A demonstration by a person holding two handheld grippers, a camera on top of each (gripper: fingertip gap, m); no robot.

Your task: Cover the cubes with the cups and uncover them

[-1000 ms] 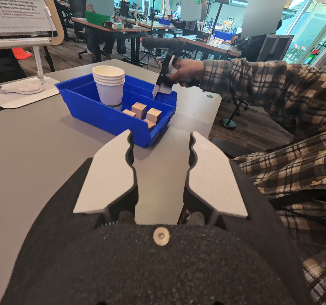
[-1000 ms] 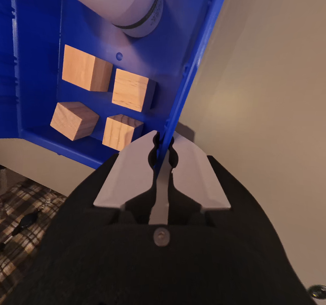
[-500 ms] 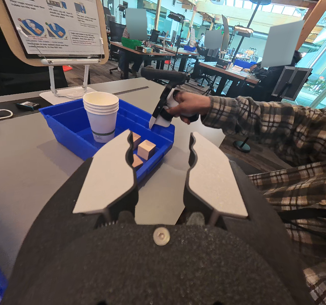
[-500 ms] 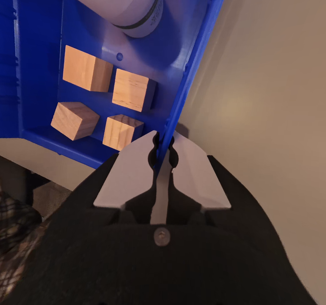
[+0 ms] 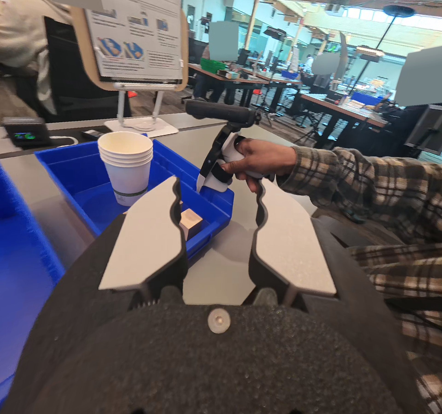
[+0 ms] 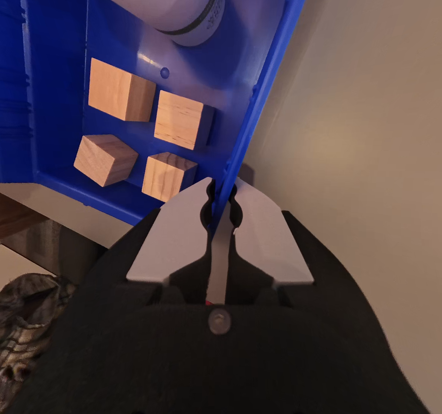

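Two tools are working here. The right tool [image 6: 221, 188] is pinching the blue bin's [image 6: 267, 91] side wall between closed fingers, while the left tool [image 5: 216, 187] is hovering above the grey counter [image 5: 215, 275] with its fingers spread wide and empty. Four pale wooden cubes [image 6: 175, 119] are lying on the bin floor just left of the right tool's tip, loosely arranged two by two, grain showing. Beyond them a nested stack of white paper cups [image 5: 125, 163], seemingly four by the rims, is standing upright in the bin, a dark band near the base.
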